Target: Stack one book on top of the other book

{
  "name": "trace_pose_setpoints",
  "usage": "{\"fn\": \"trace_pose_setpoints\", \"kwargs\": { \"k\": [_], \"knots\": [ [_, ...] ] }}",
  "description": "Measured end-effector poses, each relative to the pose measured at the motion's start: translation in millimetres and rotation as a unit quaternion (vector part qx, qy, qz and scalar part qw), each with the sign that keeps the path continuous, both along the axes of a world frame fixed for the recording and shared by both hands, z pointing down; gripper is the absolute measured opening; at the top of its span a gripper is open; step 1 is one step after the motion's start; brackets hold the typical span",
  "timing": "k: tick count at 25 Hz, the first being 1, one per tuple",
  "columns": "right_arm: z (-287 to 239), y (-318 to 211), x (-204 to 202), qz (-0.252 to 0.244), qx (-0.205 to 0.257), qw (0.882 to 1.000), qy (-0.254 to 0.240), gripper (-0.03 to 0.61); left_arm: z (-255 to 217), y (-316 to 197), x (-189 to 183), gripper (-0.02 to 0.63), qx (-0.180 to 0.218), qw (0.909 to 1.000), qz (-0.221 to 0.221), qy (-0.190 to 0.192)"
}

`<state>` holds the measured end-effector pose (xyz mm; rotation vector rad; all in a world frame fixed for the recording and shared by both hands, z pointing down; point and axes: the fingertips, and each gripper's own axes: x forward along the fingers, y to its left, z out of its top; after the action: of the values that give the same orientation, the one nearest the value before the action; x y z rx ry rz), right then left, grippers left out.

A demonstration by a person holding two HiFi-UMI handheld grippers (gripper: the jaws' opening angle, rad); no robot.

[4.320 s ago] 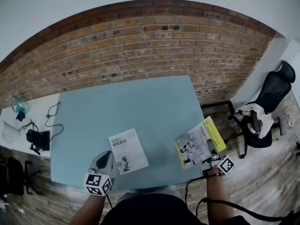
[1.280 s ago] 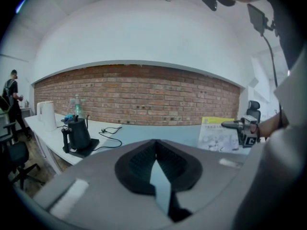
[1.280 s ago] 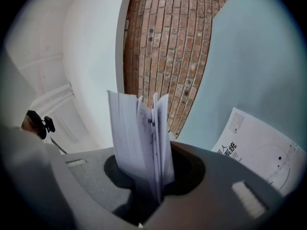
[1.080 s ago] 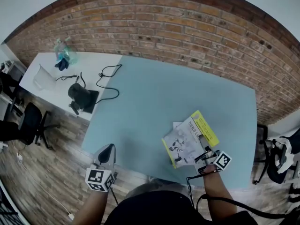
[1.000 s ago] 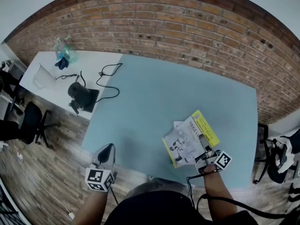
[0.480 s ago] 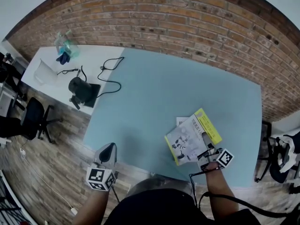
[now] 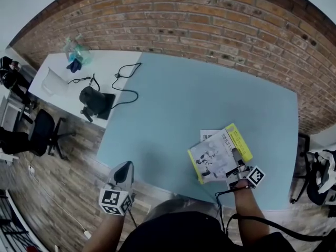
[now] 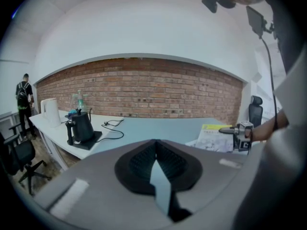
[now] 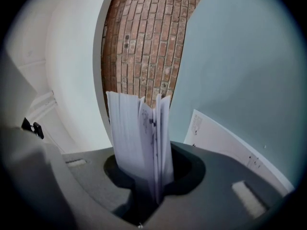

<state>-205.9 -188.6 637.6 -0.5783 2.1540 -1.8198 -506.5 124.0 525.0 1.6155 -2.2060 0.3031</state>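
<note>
The right hand-held gripper (image 7: pixel 236 166) pinches the near edge of the yellow-striped book (image 7: pixel 216 156), whose pages stand edge-on between its jaws in the right gripper view (image 9: pixel 141 133). The book's long axis runs straight ahead of this gripper, towards the brick wall (image 7: pixel 210 20). The white book (image 7: pixel 209 135) lies flat on the worktop (image 7: pixel 178 104) directly beneath it, with only its far corner peeking out beyond the held one. From the gripper's own camera the white cover (image 9: pixel 225 145) shows just beside the jaws, seemingly with a small gap, so the coming move looks like a short lowering and release. The left hand-held gripper (image 7: pixel 124 168) hangs well off to the other side at the worktop's near edge, jaws pressed together on nothing. A kettle (image 7: pixel 90 97) and cable (image 7: pixel 126 75) on the side table (image 7: pixel 58 75) are far off; nothing blocks the way
</note>
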Motion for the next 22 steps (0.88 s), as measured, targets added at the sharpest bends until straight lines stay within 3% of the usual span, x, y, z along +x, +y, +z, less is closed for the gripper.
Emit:
{"fn": "trace_pose_setpoints", "kwargs": {
  "k": [15, 22],
  "knots": [
    [41, -10, 9, 0.016, -0.043, 0.999, 0.022, 0.097, -9, 1, 1, 0.005, -0.006, 0.9997, -0.007, -0.023],
    [51, -11, 9, 0.014, -0.059, 0.998, 0.032, 0.097, -10, -15, 8, 0.005, -0.005, 0.9999, -0.001, -0.009]
  ]
}}
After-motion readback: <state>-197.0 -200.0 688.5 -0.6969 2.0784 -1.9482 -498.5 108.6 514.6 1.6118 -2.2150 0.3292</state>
